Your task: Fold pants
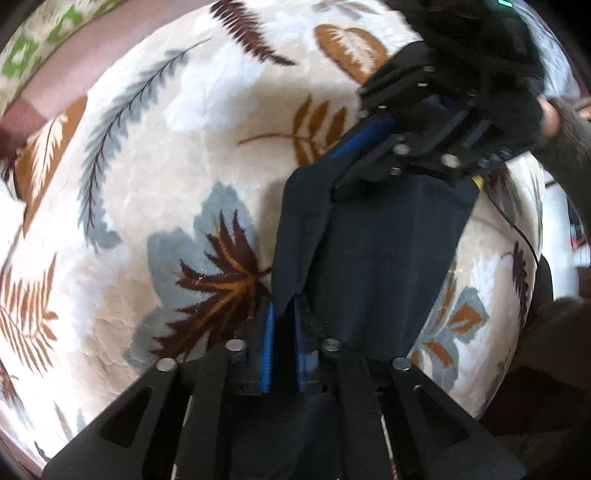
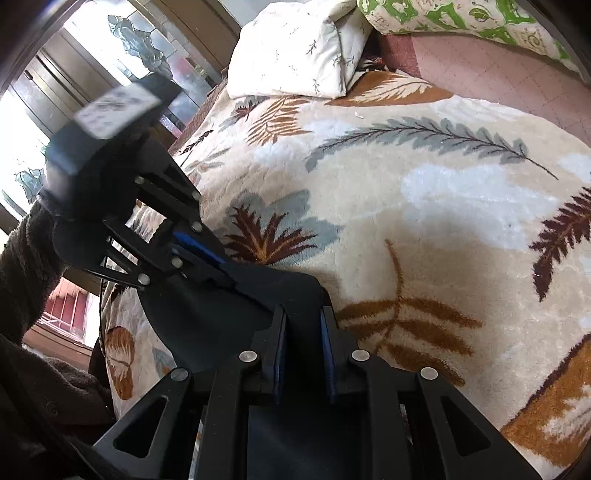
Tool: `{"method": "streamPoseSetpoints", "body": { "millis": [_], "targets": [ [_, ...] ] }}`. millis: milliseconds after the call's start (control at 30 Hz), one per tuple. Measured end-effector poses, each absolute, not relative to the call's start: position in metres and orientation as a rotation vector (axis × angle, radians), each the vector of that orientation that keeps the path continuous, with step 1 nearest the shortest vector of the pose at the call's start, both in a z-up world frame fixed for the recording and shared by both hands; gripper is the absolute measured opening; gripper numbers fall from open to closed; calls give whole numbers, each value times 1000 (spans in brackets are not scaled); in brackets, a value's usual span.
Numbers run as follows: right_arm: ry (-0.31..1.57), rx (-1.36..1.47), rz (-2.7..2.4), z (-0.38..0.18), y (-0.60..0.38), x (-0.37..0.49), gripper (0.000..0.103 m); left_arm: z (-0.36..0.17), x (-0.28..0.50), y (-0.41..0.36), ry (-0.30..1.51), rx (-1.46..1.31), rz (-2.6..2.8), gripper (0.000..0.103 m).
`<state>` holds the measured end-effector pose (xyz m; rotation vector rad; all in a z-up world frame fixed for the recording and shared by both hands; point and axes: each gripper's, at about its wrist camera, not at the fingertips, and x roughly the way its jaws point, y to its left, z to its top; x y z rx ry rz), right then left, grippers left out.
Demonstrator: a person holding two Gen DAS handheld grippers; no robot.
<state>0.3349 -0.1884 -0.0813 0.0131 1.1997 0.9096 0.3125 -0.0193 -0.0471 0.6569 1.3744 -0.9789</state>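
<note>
Pants (image 1: 388, 240): dark navy, stretched between my two grippers above the bed; the cloth hangs as a band from one gripper to the other, with a fold of it draping on the left side in the left wrist view.
Left gripper (image 1: 284, 310): its blue-padded fingers (image 1: 269, 339) stand close together with an edge of the pants pinched between them; in the right wrist view it (image 2: 221, 264) sits at the left, reaching into the far corner of the cloth.
Right gripper (image 2: 303, 321): the pants (image 2: 240, 314) run in between its two fingers (image 2: 327, 350), which sit a little apart; the cloth fills the gap, so I read it as clamped on the fabric. From the left wrist view it (image 1: 354, 173) is at the far end of the cloth, biting its top edge.
My right hand (image 1: 517, 81): in a dark fuzzy glove, wrapped around the right gripper's handle, far right.
Blanket (image 1: 155, 155): cream plush with grey, brown and maroon leaf prints, covering the bed under the pants.
Pillow (image 2: 295, 48): white with small sprig print, at the far end of the bed.
Green-patterned cushion (image 2: 461, 18): far right, beside the pillow.
Window (image 2: 29, 122): far left, bright, with frosted patterned glass.
</note>
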Motion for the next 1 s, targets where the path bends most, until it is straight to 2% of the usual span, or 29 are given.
{"method": "streamPoseSetpoints", "body": {
  "millis": [233, 400, 667, 800, 867, 933, 1000],
  "targets": [
    [1196, -9, 888, -83, -184, 336, 17, -75, 324, -44, 1432, 669, -860, 8],
    [1150, -45, 809, -77, -190, 340, 10, -69, 344, -41, 1394, 598, -730, 7],
    [1197, -66, 742, -87, -189, 347, 8, -76, 321, -65, 1326, 778, -677, 7],
    [1208, -83, 687, -95, -186, 348, 9, -80, 325, -69, 1378, 709, -658, 9],
    [1203, -64, 658, -90, -188, 349, 16, -71, 329, -64, 1396, 645, -655, 10],
    [1188, -42, 636, -80, -191, 346, 16, -61, 329, -55, 1378, 624, -613, 15],
    [1170, 1, 634, -67, -197, 339, 19, -53, 328, -43, 1357, 645, -549, 15]
  ]
}}
